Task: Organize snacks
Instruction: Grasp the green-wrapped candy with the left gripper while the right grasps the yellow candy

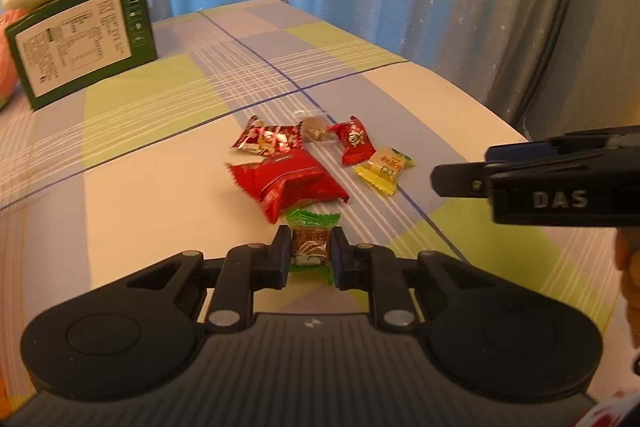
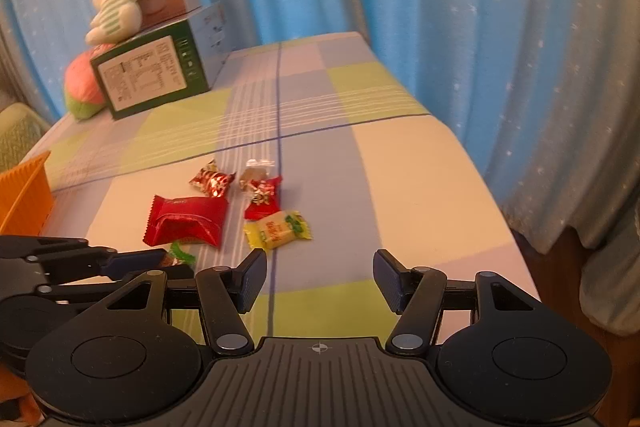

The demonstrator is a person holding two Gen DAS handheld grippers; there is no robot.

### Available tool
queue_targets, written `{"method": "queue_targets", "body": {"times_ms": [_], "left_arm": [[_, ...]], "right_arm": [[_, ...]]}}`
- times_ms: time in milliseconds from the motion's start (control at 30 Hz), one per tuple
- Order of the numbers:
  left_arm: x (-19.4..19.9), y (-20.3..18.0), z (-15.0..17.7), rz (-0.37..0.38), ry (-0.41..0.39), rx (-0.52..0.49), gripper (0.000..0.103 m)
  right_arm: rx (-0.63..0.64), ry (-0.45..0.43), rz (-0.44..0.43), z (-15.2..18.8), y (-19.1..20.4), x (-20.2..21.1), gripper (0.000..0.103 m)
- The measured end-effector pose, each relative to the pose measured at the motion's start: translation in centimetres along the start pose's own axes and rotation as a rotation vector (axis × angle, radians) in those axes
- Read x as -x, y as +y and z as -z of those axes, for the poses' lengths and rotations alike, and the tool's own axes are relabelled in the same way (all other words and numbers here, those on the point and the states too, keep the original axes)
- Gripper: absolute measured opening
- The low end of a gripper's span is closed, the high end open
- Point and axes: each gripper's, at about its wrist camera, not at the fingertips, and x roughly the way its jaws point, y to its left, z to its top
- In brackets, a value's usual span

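My left gripper (image 1: 310, 251) is shut on a green-wrapped candy (image 1: 311, 242), just above the checked tablecloth; its green wrapper end also shows in the right wrist view (image 2: 182, 254). Beyond it lie a large red packet (image 1: 290, 183), a red-and-silver candy (image 1: 267, 139), a clear-wrapped brown candy (image 1: 316, 131), a small red candy (image 1: 354, 143) and a yellow candy (image 1: 384, 170). My right gripper (image 2: 320, 279) is open and empty, above the table to the right of the snacks, with the yellow candy (image 2: 278, 229) just ahead of its left finger.
An orange basket (image 2: 26, 195) stands at the table's left edge. A green box (image 2: 150, 75), a plush rabbit (image 2: 116, 1), another box and a pink ball (image 2: 82, 91) sit at the back left. Blue curtains hang behind; the table edge (image 2: 492, 211) runs along the right.
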Motion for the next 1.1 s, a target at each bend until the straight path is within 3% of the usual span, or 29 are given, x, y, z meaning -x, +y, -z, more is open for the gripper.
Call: {"method": "queue_targets", "body": {"times_ms": [300, 633, 700, 767, 867, 1100], "left_arm": [[4.2, 1.3, 2.0, -0.009, 0.000, 0.133, 0.018], [6.3, 1.7, 2.4, 0.001, -0.020, 0.186, 0.018], [6.5, 1.8, 2.4, -0.001, -0.021, 0.190, 0.018], [6.7, 1.9, 2.5, -0.004, -0.022, 0.196, 0.018], [7.4, 2.1, 2.7, -0.008, -0.021, 0.205, 0.018], [9.5, 2.5, 3.2, -0.025, -0.029, 0.228, 0.018]], "right_arm": [[0.087, -0.009, -0.069, -0.8, 1.2, -2.6, 0.060], [0.217, -0.017, -0.041, -0.6, 2.7, -5.5, 0.060], [0.227, -0.018, -0.040, -0.5, 2.8, -5.5, 0.054], [0.242, -0.016, -0.046, -0.5, 3.1, -5.4, 0.038], [0.247, 0.000, -0.042, -0.3, 3.5, -5.2, 0.026], [0.232, 0.028, -0.046, 0.6, 4.8, -3.3, 0.025]]}}
